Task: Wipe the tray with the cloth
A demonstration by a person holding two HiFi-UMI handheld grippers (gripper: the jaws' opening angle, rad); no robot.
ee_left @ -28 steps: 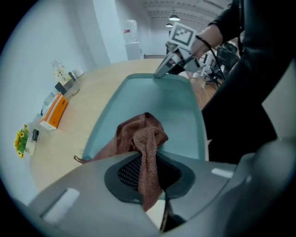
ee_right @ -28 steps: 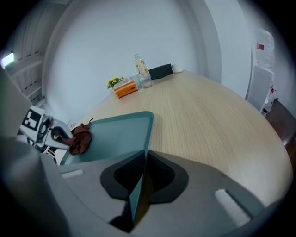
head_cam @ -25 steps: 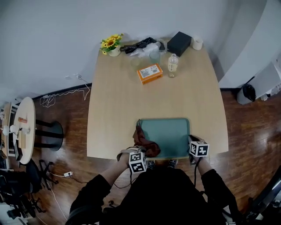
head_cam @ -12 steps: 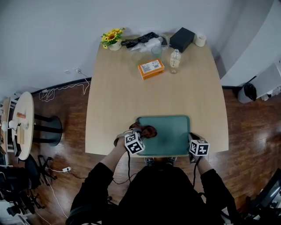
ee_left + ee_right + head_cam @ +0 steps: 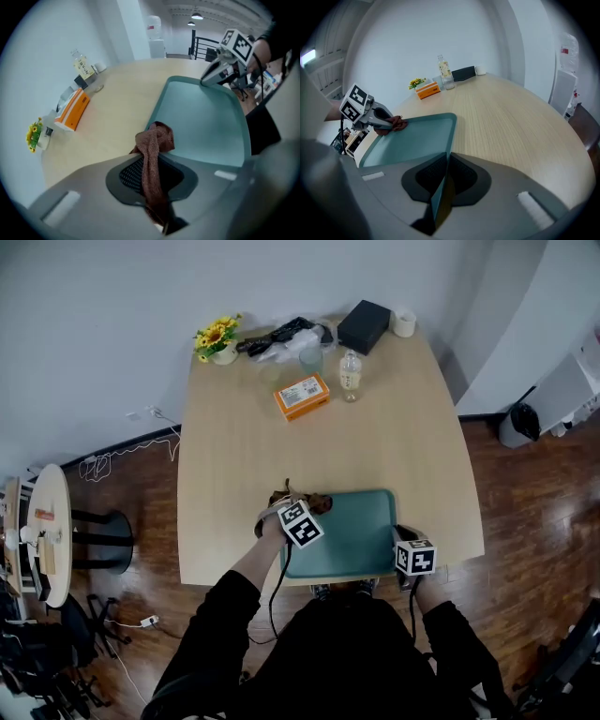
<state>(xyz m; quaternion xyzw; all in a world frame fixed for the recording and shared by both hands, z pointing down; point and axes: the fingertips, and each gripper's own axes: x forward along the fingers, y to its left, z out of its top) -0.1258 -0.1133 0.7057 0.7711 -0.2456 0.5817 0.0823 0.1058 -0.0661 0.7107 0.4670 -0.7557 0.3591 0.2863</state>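
Note:
A teal tray lies at the near edge of the wooden table. My left gripper is over the tray's far left corner, shut on a reddish-brown cloth. In the left gripper view the cloth hangs from between the jaws and bunches on the tray's corner. My right gripper is shut on the tray's right rim. In the right gripper view the teal rim runs in between its jaws, with the left gripper and the cloth at the far corner.
At the table's far end stand an orange box, a small bottle, a glass, a black box, a tape roll and yellow flowers. A small round table stands on the floor at the left.
My left gripper has carried the cloth from the tray's near left corner along its left side to the far left corner. The right gripper has kept its hold on the rim.

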